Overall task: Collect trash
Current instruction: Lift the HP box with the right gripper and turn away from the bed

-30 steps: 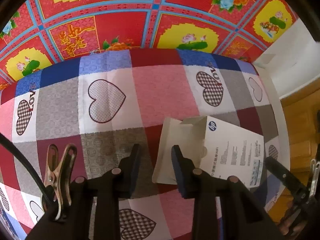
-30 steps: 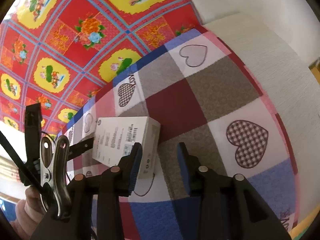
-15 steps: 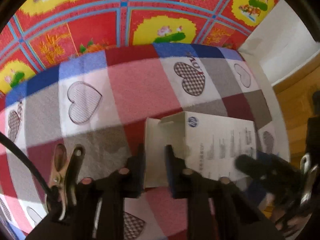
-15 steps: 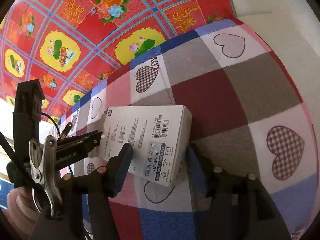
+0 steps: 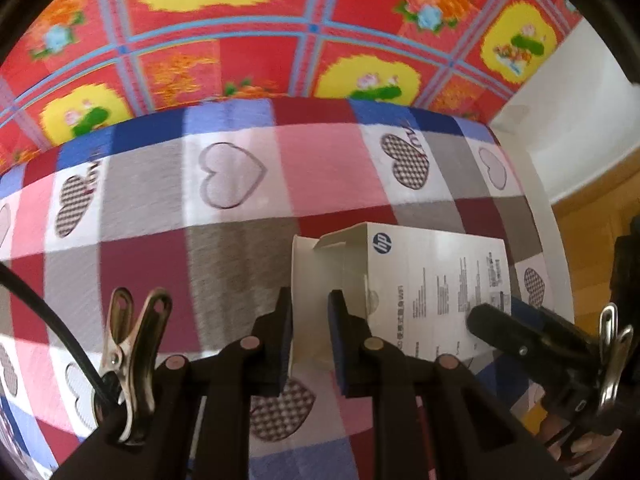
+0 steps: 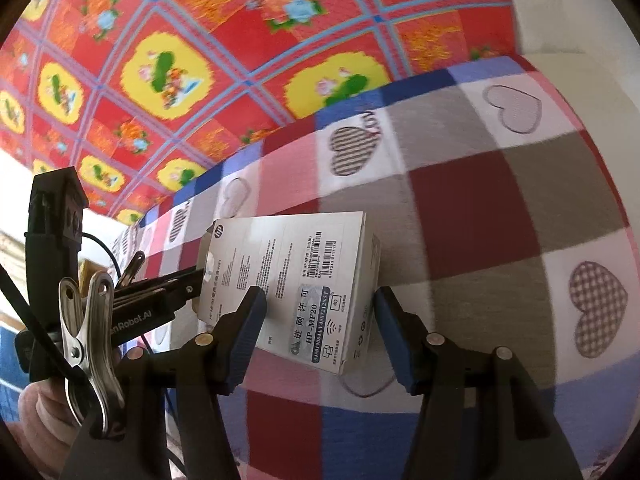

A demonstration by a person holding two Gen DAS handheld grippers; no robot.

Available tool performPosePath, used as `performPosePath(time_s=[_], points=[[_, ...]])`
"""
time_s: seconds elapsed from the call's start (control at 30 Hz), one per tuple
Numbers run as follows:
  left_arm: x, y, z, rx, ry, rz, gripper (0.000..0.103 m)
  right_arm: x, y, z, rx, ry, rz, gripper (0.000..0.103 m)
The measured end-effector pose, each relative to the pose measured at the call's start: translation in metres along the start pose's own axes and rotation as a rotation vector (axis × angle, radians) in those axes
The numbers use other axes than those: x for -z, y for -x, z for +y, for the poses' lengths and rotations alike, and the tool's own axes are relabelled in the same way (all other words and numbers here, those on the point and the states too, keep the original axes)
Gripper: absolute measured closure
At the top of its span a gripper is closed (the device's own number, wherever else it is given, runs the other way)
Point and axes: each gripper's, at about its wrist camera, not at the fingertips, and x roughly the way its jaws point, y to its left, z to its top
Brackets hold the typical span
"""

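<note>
The left gripper [image 5: 310, 332] has its jaws pinched on the open end flap of the white HP carton [image 5: 436, 280], where a second ago they stood apart with the flap loose between them. The right gripper [image 6: 320, 332] has its jaws spread wide, wider than a second ago, and they now straddle the carton's near, labelled end; the blue pads [image 6: 248, 320] stand just off the cardboard on either side, not pressing it as far as the view tells.

The carton lies on the heart-patterned checked cloth [image 5: 328, 168] of the bed, toward its right edge in the left wrist view, where the white side of the mattress [image 5: 536, 200] drops to the wooden floor [image 5: 592, 232]. Its long printed face is up and its open mouth points toward the left gripper. Beyond the cloth's far edge hangs a red floral sheet [image 5: 260, 60].

So the change is twofold: one end of the carton has been secured by its flap, and the right gripper has come in from the side and now sits around the other end. For collecting the trash, that probably means the pick is half made. A thin flap alone is a weak hold, likely to bend or tear under the carton's weight, so closing the right jaws across the body looks like the sensible next step before lifting. No bin shows in either view.
</note>
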Motion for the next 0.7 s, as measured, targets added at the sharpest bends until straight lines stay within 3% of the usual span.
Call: performPosePath(time_s=[0.7], points=[[0.082,0.079,0.084,-0.067,0.241,-0.111,0.087,0.027,-0.010,0.101,-0.087,0.237,0.056,0.045]])
